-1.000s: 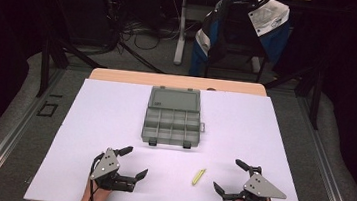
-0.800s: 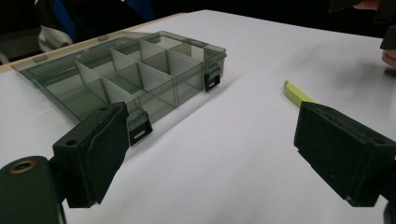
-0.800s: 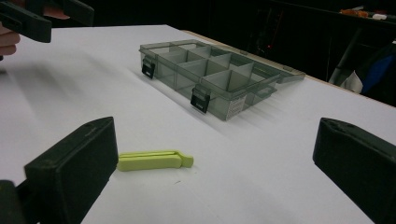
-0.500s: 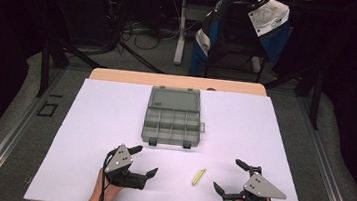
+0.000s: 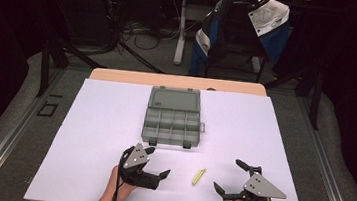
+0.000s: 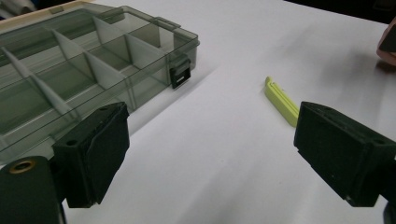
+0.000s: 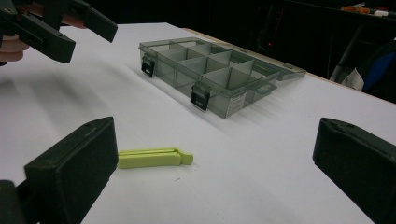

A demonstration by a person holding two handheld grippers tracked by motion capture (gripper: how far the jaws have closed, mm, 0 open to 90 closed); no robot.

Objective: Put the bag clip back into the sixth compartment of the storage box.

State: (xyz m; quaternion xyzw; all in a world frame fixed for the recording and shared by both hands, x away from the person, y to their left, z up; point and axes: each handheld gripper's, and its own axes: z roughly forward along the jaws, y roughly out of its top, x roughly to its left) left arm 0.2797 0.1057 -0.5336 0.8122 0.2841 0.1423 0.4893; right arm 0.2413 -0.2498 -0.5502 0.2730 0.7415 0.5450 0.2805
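Observation:
A small yellow-green plastic clip (image 5: 199, 177) lies flat on the white table between my two grippers. My left gripper (image 5: 159, 161) hovers open just left of it, with nothing between its jaws. In the left gripper view the clip (image 6: 281, 99) lies ahead, close to the right jaw. My right gripper (image 5: 226, 174) is open to the right of the clip, also holding nothing. In the right gripper view the clip (image 7: 152, 157) lies just past the left jaw. A smoky grey compartment box (image 5: 170, 141) stands open behind the clip, its compartments bare.
The white table cover (image 5: 87, 136) reaches wide on both sides of the box. Latches hang on the box's front wall (image 7: 200, 98). The left gripper (image 7: 51, 28) is seen far off in the right gripper view. Chairs and cables stand beyond the table's back edge.
My left gripper has moved right and slightly forward, closer to the clip and the box's front. The right gripper and the clip have stayed in place.

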